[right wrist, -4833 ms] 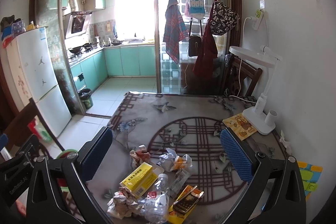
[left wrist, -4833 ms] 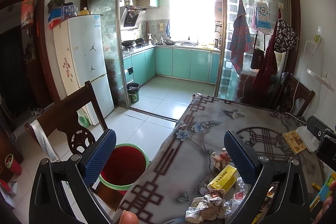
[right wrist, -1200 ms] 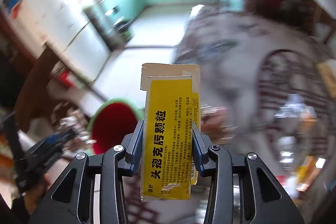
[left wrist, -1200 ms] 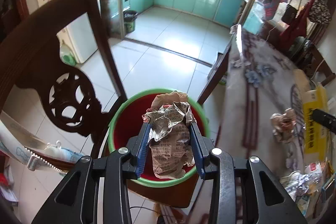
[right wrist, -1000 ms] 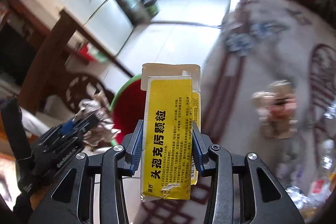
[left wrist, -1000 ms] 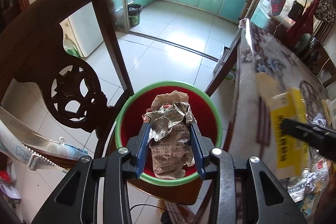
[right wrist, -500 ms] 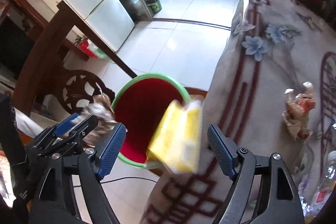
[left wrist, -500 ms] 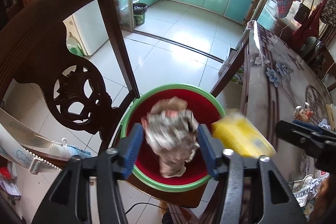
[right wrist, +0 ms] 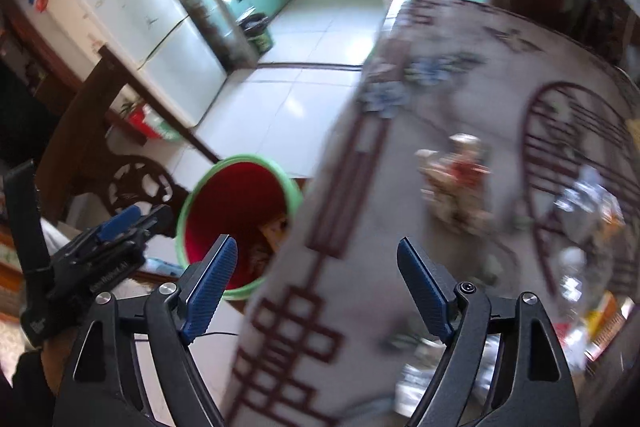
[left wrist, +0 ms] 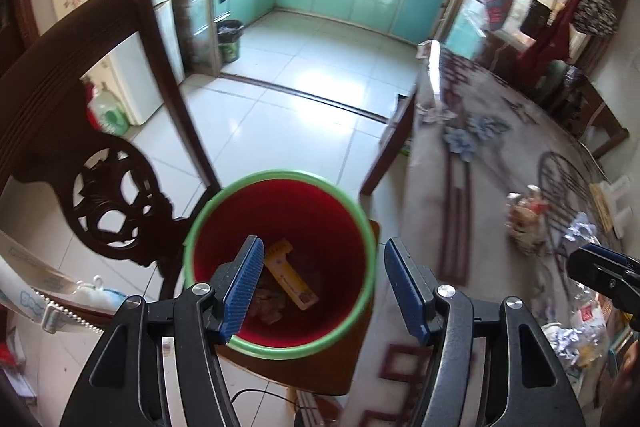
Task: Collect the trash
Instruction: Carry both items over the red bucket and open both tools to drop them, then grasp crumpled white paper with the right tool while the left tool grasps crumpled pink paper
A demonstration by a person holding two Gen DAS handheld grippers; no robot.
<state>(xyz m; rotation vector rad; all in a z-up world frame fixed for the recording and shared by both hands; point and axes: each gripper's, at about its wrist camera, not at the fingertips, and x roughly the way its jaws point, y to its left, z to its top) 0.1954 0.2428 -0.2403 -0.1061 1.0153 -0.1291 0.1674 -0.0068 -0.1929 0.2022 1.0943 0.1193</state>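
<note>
A red bin with a green rim (left wrist: 352, 211) stands on a chair seat beside the table; it also shows in the right wrist view (right wrist: 224, 195). A yellow box (left wrist: 290, 277) and crumpled paper (left wrist: 266, 301) lie in its bottom. My left gripper (left wrist: 324, 283) is open and empty above the bin. My right gripper (right wrist: 318, 285) is open and empty over the table's edge, right of the bin. A crumpled wrapper (right wrist: 456, 179) and more trash (right wrist: 588, 203) lie on the table (right wrist: 360, 307). The wrapper also shows in the left wrist view (left wrist: 524, 219).
A dark carved wooden chair back (left wrist: 80, 131) rises left of the bin. A white fridge (right wrist: 140, 27) and a small black bin (left wrist: 230, 39) stand by the kitchen doorway. Tiled floor (left wrist: 304, 99) lies beyond. The left gripper shows in the right wrist view (right wrist: 116, 231).
Both grippers have opened. The crumpled paper and the yellow box have dropped into the red bin. The right gripper has swung right toward the table.
</note>
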